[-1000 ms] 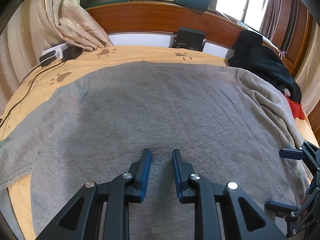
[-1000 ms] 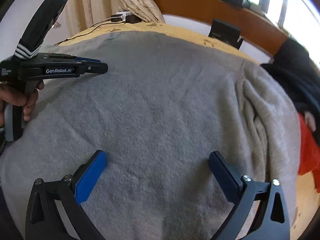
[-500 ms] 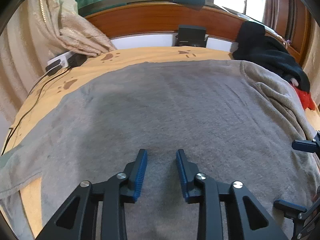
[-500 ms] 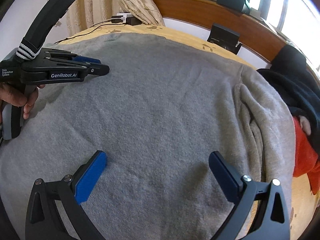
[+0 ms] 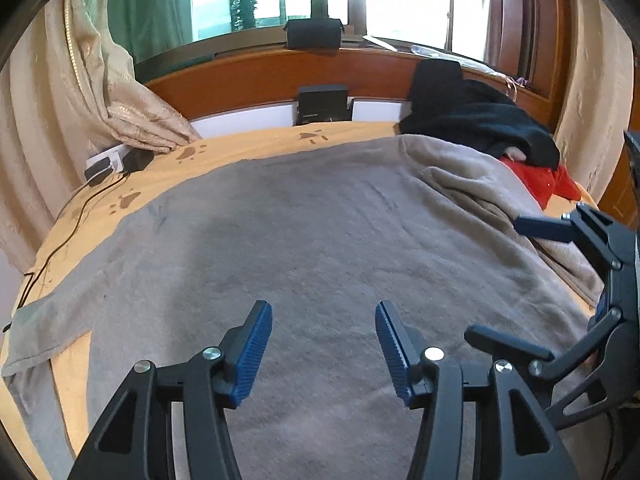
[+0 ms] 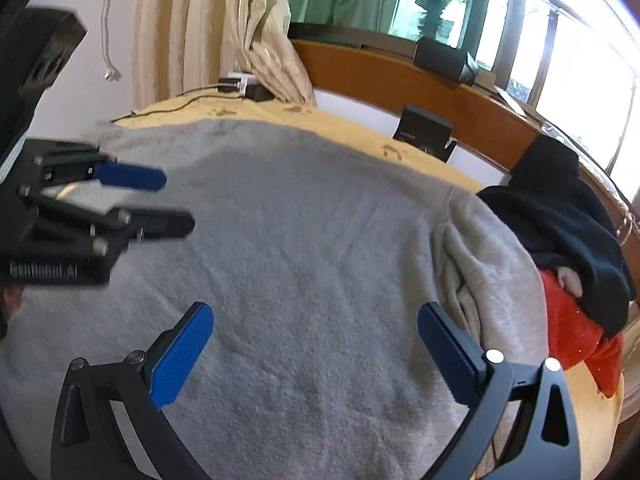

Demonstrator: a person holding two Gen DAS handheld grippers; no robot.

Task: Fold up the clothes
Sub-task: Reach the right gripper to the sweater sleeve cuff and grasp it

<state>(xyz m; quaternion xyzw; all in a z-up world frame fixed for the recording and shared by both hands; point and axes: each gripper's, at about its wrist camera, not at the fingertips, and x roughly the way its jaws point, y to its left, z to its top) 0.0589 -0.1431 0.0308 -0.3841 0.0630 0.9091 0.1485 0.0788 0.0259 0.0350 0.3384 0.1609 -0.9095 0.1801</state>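
A large grey fleece garment (image 5: 320,232) lies spread flat over the bed, one sleeve folded in along its right side (image 6: 468,272). My left gripper (image 5: 324,344) is open and empty just above the garment's near middle; it shows blurred at the left of the right wrist view (image 6: 160,204). My right gripper (image 6: 316,348) is wide open and empty above the garment's near right part; it also shows at the right edge of the left wrist view (image 5: 532,284).
A black garment (image 5: 472,120) and a red one (image 5: 544,180) are piled at the bed's far right. An orange sheet (image 5: 248,144) covers the bed. A charger and cable (image 5: 116,164) lie at the far left. Wooden headboard (image 5: 248,76), curtains and window stand behind.
My left gripper has opened from nearly shut to wide open. Both grippers have risen and pulled back a little, so more of the headboard and window shows.
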